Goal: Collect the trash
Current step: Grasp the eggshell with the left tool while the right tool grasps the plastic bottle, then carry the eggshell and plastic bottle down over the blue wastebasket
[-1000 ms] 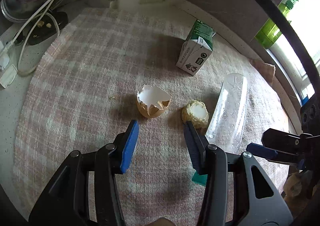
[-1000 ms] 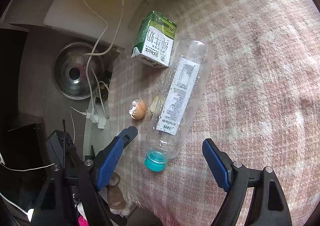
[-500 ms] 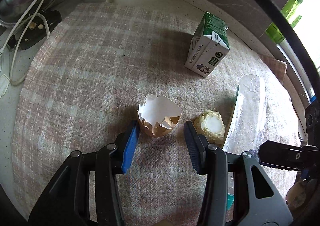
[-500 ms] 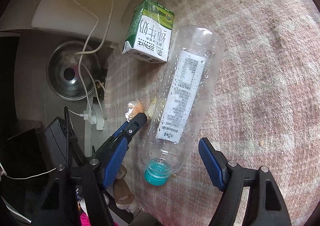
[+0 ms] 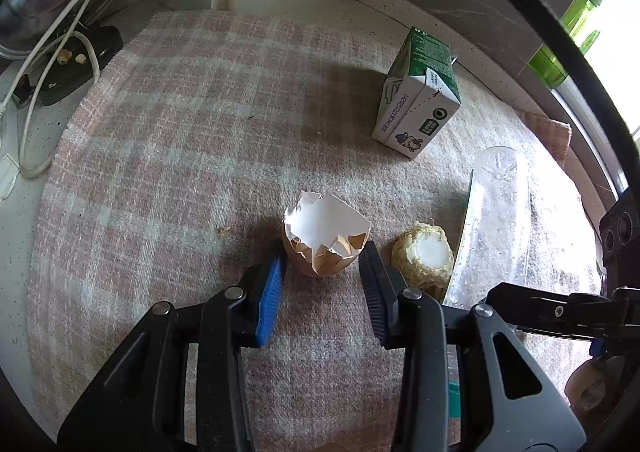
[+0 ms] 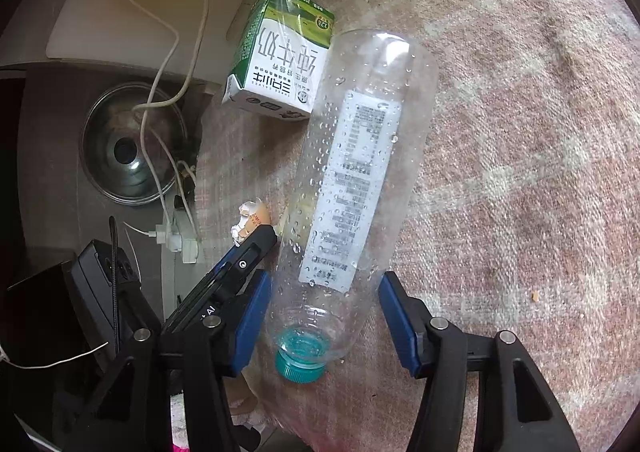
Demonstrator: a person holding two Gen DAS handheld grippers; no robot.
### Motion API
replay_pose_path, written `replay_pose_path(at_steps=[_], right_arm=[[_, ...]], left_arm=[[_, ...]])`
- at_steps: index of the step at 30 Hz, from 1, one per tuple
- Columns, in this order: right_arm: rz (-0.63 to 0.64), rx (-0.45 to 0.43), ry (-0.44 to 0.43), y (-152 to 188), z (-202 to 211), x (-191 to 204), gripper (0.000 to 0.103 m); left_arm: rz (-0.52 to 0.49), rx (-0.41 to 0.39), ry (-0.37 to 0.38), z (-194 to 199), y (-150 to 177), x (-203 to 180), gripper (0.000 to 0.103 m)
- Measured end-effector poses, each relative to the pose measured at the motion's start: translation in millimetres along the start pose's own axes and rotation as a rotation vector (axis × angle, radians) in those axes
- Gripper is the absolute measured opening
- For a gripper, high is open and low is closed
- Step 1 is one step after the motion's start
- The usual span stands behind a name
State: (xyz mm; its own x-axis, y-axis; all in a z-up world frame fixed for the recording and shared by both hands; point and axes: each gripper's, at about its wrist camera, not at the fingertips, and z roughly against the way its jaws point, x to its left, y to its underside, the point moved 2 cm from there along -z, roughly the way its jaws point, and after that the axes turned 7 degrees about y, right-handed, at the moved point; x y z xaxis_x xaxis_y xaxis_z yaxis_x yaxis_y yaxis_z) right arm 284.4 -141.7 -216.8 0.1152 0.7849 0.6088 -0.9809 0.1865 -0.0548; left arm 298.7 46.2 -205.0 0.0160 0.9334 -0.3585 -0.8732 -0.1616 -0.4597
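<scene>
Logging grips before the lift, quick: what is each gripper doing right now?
Left gripper: closing around the eggshell, pads about touching it.
Right gripper: closing around the plastic bottle, pads not yet pressing.

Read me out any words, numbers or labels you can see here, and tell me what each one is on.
"250mL": milk carton, green top edge.
"3.2": round badge on the carton.
Large Chinese characters on the carton front: legible, not transcribed.
Carton's date code in the left wrist view: unclear.
Bottle label: too small to read.

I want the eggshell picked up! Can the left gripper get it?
Probably yes: the eggshell already sits between the closing left gripper fingers, nothing blocking; the corn cob piece stays outside.
</scene>
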Motion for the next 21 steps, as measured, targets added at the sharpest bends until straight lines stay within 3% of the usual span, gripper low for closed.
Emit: replay_pose_path(at_steps=[21], right_arm=[[0.060,-0.041,-0.032,23.6,33.5,-4.4,0.055]], left_arm=[[-0.024,-0.058,0.029,56.7,38.5,-4.1,0.037]])
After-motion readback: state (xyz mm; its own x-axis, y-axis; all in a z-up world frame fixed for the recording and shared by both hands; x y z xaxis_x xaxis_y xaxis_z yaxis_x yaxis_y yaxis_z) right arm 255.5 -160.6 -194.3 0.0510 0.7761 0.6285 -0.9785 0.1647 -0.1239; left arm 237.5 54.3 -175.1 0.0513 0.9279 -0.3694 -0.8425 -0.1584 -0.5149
